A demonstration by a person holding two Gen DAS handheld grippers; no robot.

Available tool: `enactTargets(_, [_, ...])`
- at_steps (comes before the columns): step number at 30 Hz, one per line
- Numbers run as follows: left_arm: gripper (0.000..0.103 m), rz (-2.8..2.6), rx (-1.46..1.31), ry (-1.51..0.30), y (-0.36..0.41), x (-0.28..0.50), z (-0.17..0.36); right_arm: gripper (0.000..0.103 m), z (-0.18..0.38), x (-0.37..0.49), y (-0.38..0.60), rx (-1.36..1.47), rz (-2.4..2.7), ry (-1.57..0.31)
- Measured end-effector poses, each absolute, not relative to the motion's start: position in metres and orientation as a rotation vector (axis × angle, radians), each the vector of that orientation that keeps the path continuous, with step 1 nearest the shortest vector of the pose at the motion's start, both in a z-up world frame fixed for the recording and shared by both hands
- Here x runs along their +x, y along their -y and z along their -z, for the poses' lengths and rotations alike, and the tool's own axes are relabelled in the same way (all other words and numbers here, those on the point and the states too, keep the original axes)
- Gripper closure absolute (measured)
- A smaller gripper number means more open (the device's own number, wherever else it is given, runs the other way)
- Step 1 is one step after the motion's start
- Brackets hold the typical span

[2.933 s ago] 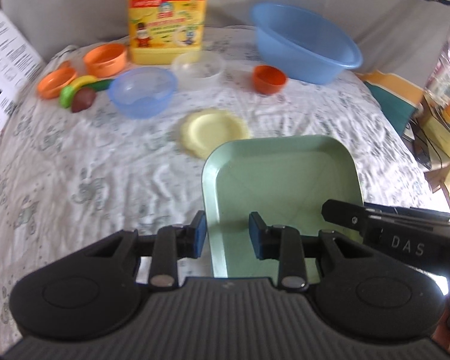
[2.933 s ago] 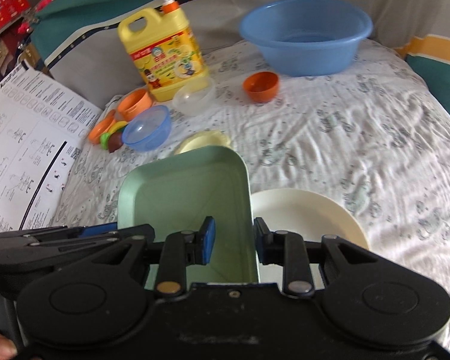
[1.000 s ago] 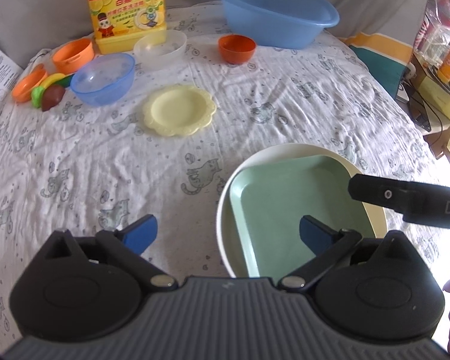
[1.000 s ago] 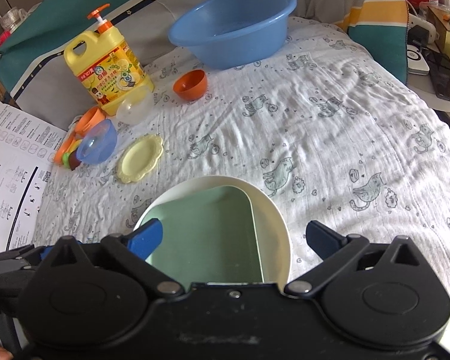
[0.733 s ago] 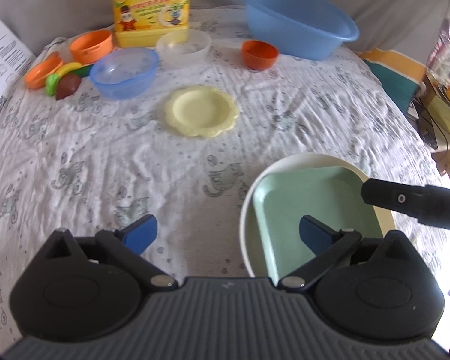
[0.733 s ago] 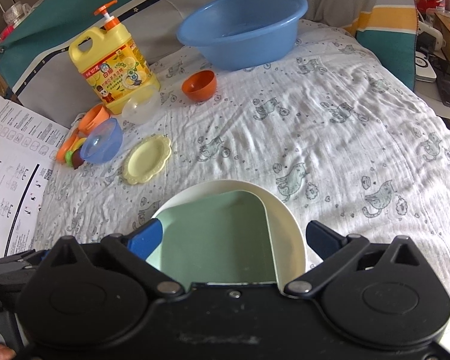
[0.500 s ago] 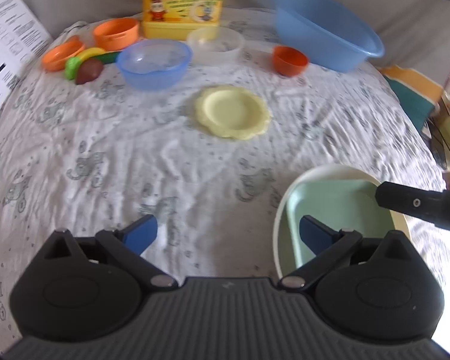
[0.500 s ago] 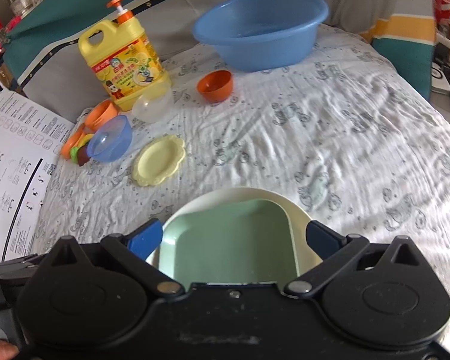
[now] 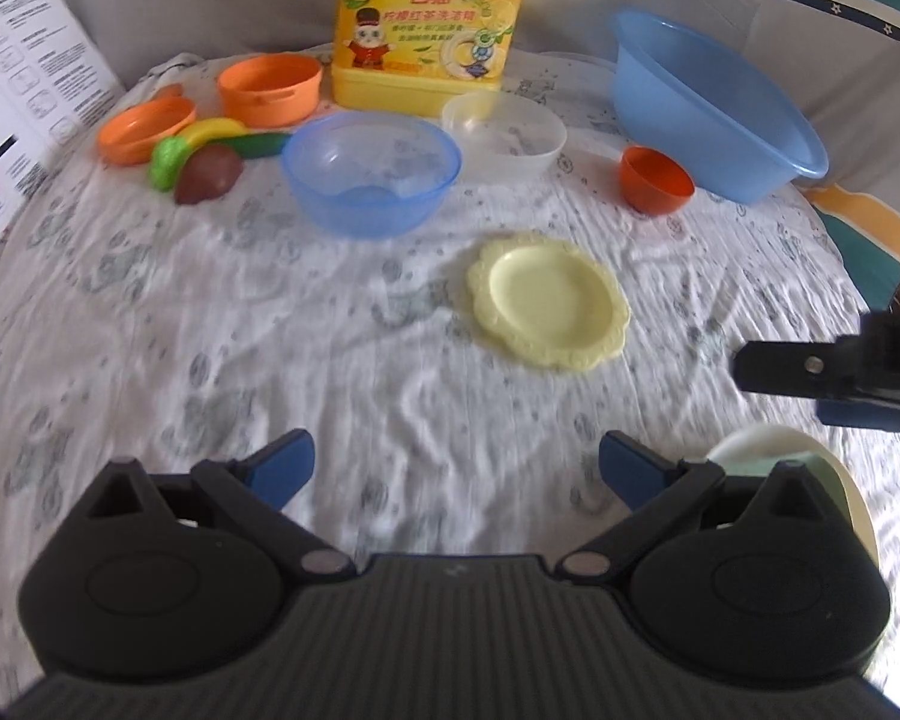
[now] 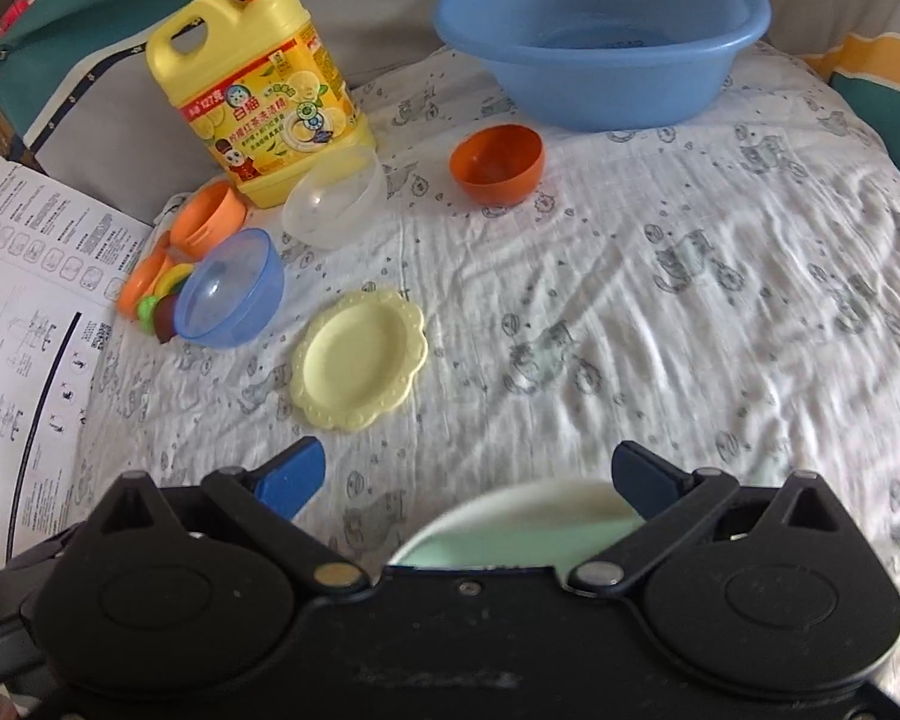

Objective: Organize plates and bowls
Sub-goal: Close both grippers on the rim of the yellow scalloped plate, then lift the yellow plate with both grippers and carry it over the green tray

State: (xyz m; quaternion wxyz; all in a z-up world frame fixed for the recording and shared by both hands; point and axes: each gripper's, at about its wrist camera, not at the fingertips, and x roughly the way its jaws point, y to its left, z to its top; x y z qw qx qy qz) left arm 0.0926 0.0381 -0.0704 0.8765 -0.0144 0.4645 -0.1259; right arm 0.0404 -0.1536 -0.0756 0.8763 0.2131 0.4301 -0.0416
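Note:
My left gripper (image 9: pixel 456 465) is open and empty above the cloth. My right gripper (image 10: pixel 468 477) is open and empty too. A green square plate (image 10: pixel 510 543) lies in a white round plate (image 10: pixel 594 489) just under the right gripper; both plates show at the lower right of the left wrist view (image 9: pixel 834 480). A yellow scalloped plate (image 9: pixel 549 300) (image 10: pixel 357 360) lies ahead of both grippers. Behind it stand a blue bowl (image 9: pixel 369 174) (image 10: pixel 231 291), a clear bowl (image 9: pixel 504 135) (image 10: pixel 333 201) and a small orange bowl (image 9: pixel 657 180) (image 10: pixel 495 165).
A big blue basin (image 9: pixel 714 102) (image 10: pixel 600 30) and a yellow detergent jug (image 9: pixel 429 24) (image 10: pixel 258 102) stand at the back. Orange dishes (image 9: pixel 270 87) and toy fruit (image 9: pixel 204 165) lie back left. A printed sheet (image 10: pixel 18 336) stands at the left.
Both grippers have let go of the green plate, which now lies in the white plate. Both have opened and moved forward and left, towards the yellow plate.

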Motion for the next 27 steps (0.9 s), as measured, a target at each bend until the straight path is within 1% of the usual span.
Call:
enactTargets(6, [0.0,0.294,-0.03,-0.966,-0.026,0.124,0.075,0.0,0.084,0.08,0.153,0.461,0.073,-0.915])
enactTargets(9, [0.0,0.299,-0.039,-0.976,-0.021,0.138,0.078,0.008,0.089,0.1,0.157,0.492,0.048,-0.925])
enactTargets(10, [0.001,0.304,-0.041,-0.978,-0.019,0.142,0.08,0.013,0.092,0.105,0.158,0.503,0.036,-0.925])
enactTargets(11, [0.005,0.309,-0.042,-0.981,-0.017,0.146,0.081,0.021,0.094,0.107,0.158,0.508,0.031,-0.923])
enactTargets(12, [0.01,0.316,-0.043,-0.985,-0.015,0.15,0.083,0.023,0.096,0.112,0.158,0.506,0.031,-0.924])
enactTargets(13, [0.013,0.324,-0.044,-0.99,-0.012,0.153,0.084,0.029,0.098,0.116,0.157,0.501,0.032,-0.928])
enactTargets(14, [0.018,0.33,-0.046,-0.996,-0.01,0.157,0.086,0.035,0.101,0.12,0.157,0.499,0.033,-0.931])
enactTargets(15, [0.024,0.334,-0.048,-1.0,-0.008,0.16,0.088,0.038,0.103,0.124,0.157,0.503,0.029,-0.935])
enactTargets(16, [0.027,0.339,-0.052,-1.004,-0.007,0.162,0.09,0.046,0.105,0.128,0.157,0.508,0.025,-0.938])
enactTargets(17, [0.029,0.342,-0.054,-1.006,-0.005,0.165,0.091,0.05,0.108,0.131,0.156,0.511,0.016,-0.938])
enactTargets(19, [0.036,0.351,-0.053,-0.993,-0.002,0.167,0.092,0.052,0.111,0.134,0.152,0.501,0.004,-0.929])
enactTargets(20, [0.041,0.358,-0.051,-0.99,0.0,0.168,0.092,0.057,0.112,0.136,0.149,0.488,0.0,-0.922])
enactTargets(21, [0.052,0.365,-0.049,-0.984,0.001,0.168,0.091,0.06,0.113,0.137,0.147,0.482,-0.01,-0.918])
enactTargets(23, [0.068,0.382,-0.046,-0.991,0.004,0.17,0.093,0.064,0.115,0.137,0.142,0.471,-0.01,-0.908])
enactTargets(26, [0.075,0.369,-0.045,-0.975,0.002,0.168,0.094,0.064,0.116,0.136,0.135,0.434,-0.004,-0.889])
enactTargets(27, [0.075,0.371,-0.053,-0.974,0.0,0.168,0.095,0.064,0.116,0.136,0.134,0.428,-0.006,-0.884])
